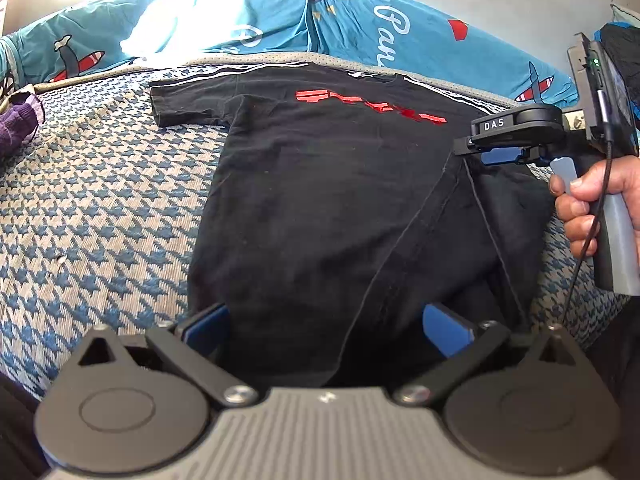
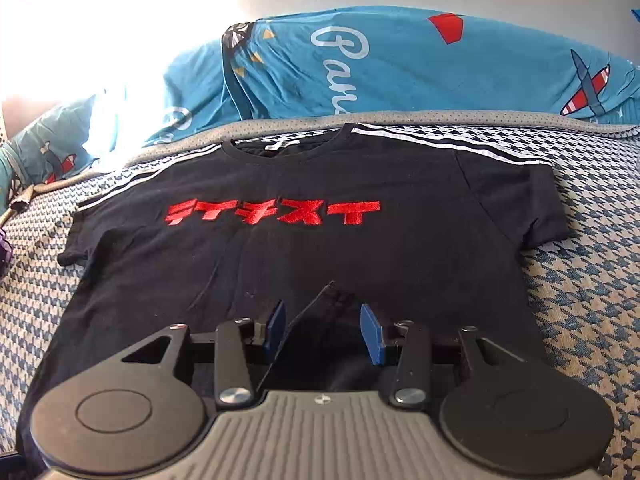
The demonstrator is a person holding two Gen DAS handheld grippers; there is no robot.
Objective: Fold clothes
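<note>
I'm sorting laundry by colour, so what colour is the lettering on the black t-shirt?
Red lettering, seen best from the right wrist view.

**Free room and obstacles on the bed**

Open checked bedspread (image 1: 92, 208) left of the black T-shirt (image 1: 320, 200), clear to the purple cloth (image 1: 18, 128) at far left. Blue bedding (image 2: 400, 68) banked along the far edge, blocking passage beyond. Right side crowded by the right gripper (image 1: 504, 156) and hand (image 1: 592, 204).

The right gripper (image 1: 502, 156) housing bears the label "DAS". Behind the black T-shirt (image 2: 304, 256), which carries red katakana-style characters, the blue bedding (image 2: 400, 72) shows white script "Par…", cut off.
</note>
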